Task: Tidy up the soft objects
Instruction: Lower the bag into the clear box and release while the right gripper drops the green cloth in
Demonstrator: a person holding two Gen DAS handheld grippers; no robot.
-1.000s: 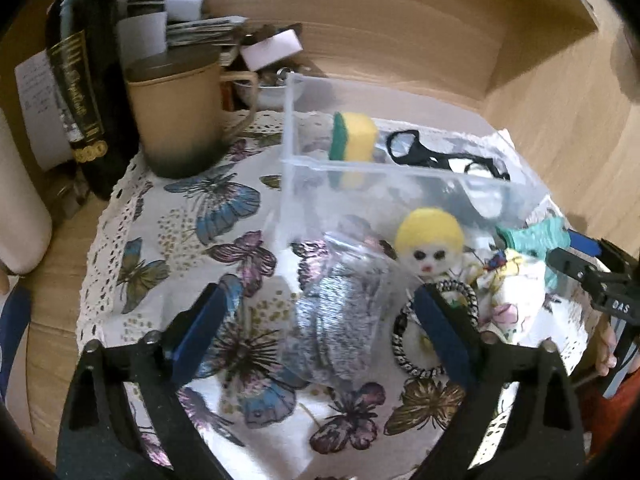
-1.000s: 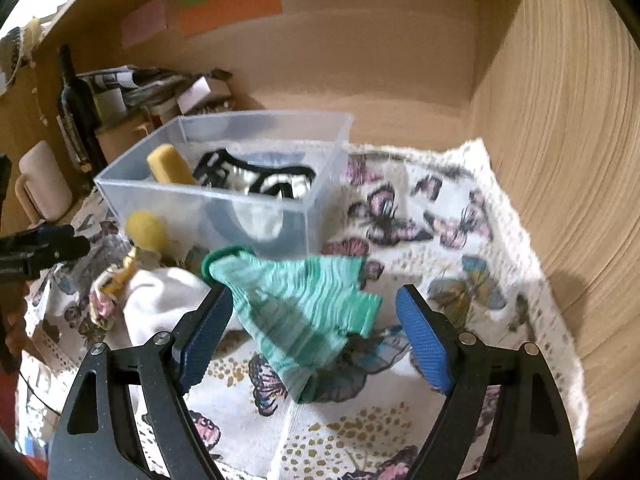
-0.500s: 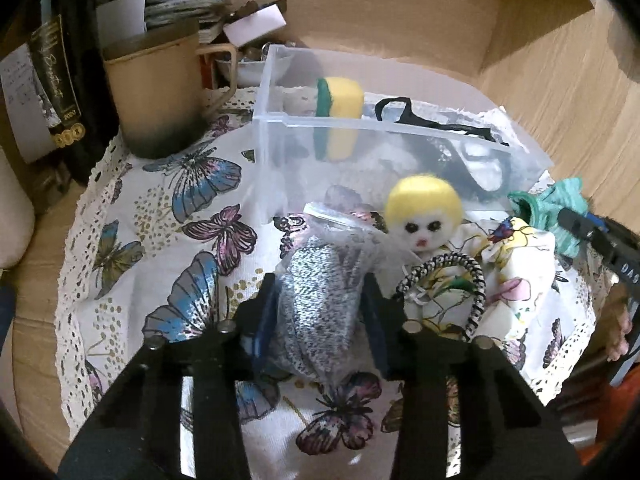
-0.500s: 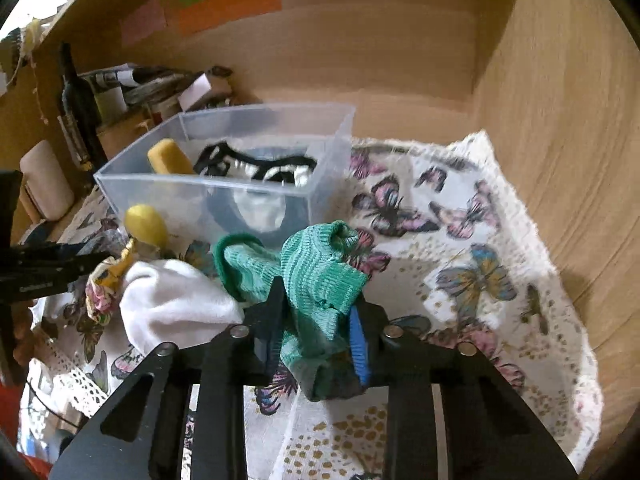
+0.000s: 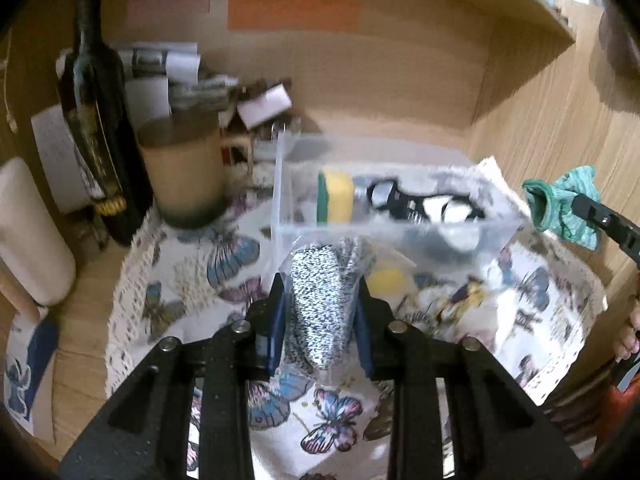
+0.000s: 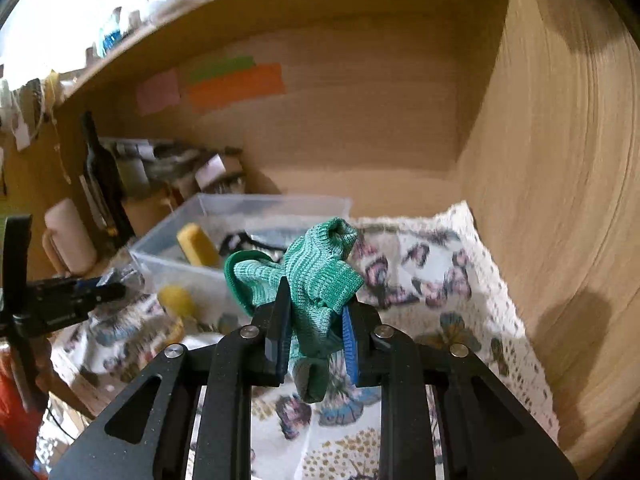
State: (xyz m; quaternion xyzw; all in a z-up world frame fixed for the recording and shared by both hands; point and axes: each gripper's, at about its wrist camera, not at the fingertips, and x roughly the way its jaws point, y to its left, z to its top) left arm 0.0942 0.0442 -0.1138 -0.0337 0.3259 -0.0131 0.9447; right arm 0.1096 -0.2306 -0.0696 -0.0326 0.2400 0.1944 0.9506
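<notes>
My left gripper (image 5: 320,312) is shut on a clear bag of grey speckled knit fabric (image 5: 318,300) and holds it up in front of the clear plastic bin (image 5: 280,184). The bin holds a yellow-green sponge (image 5: 336,196) and a black-and-white fabric piece (image 5: 424,204). My right gripper (image 6: 314,332) is shut on a green knit sock (image 6: 316,272) and holds it above the butterfly cloth (image 6: 424,268), right of the bin (image 6: 168,264). The sock also shows at the right of the left wrist view (image 5: 560,208). A yellow-headed doll (image 6: 176,300) lies below the bin.
A brown mug (image 5: 184,176), a dark bottle (image 5: 100,128) and papers (image 5: 160,68) stand at the back left. A white roll (image 5: 28,232) is at the far left. Wooden walls close in the back and right (image 6: 560,160).
Both grippers have closed on their items and lifted them off the cloth. The bag and the sock are raised toward the bin's height.
</notes>
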